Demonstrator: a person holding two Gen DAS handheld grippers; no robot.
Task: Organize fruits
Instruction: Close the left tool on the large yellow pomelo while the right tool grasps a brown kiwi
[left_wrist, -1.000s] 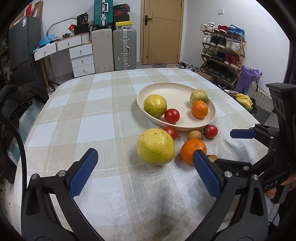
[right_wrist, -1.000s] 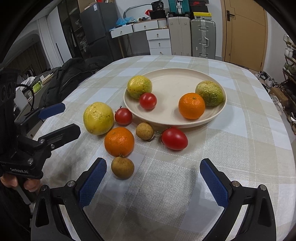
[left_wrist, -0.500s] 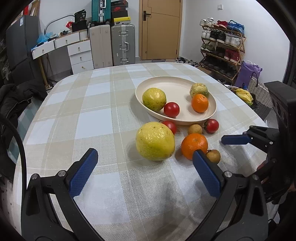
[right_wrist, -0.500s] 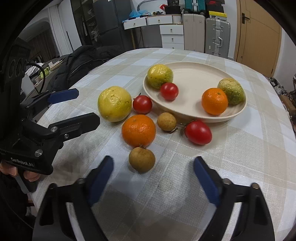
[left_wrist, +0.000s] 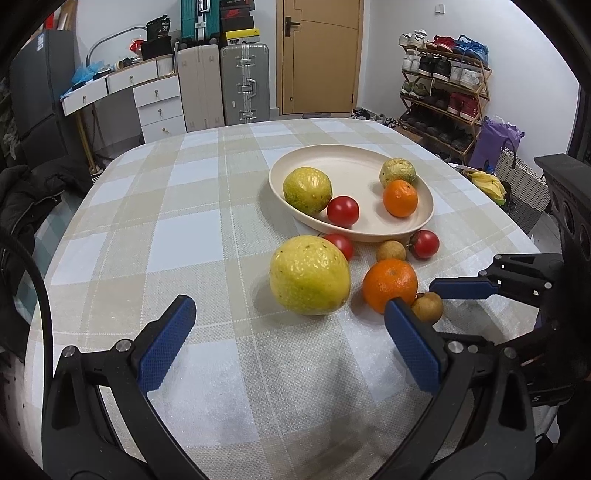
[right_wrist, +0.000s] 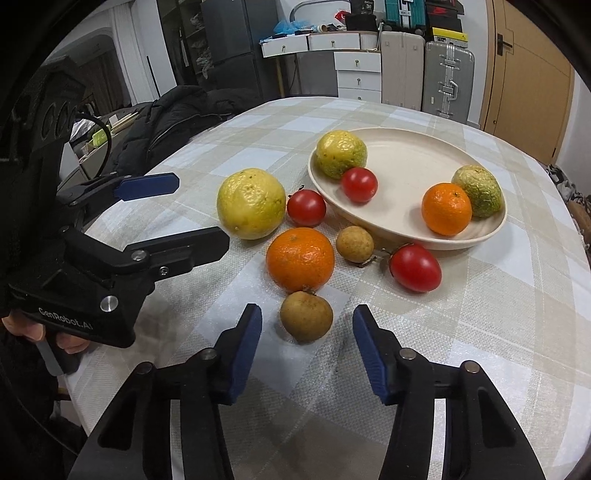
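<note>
A cream plate (right_wrist: 417, 162) (left_wrist: 354, 162) holds a yellow-green citrus (right_wrist: 341, 154), a tomato (right_wrist: 359, 184), an orange (right_wrist: 446, 208) and a wrinkled green fruit (right_wrist: 478, 195). Loose on the cloth lie a big yellow citrus (right_wrist: 251, 203) (left_wrist: 309, 280), an orange (right_wrist: 300, 258) (left_wrist: 389, 284), two tomatoes (right_wrist: 306, 208) (right_wrist: 415, 267) and two small brown fruits (right_wrist: 354, 244) (right_wrist: 306, 316). My right gripper (right_wrist: 307, 328) is open, its fingers on either side of the nearer brown fruit, not touching. My left gripper (left_wrist: 288, 328) is open and empty, just short of the big citrus.
The table wears a checked cloth (left_wrist: 184, 206). A dark coat (right_wrist: 173, 114) lies off the table's left side. Suitcases (left_wrist: 240, 81), drawers and a shoe rack (left_wrist: 443, 92) stand against the walls beyond the table.
My right gripper moved forward and narrowed its opening around the nearer brown fruit. My left gripper shifted slightly; the fruits did not move.
</note>
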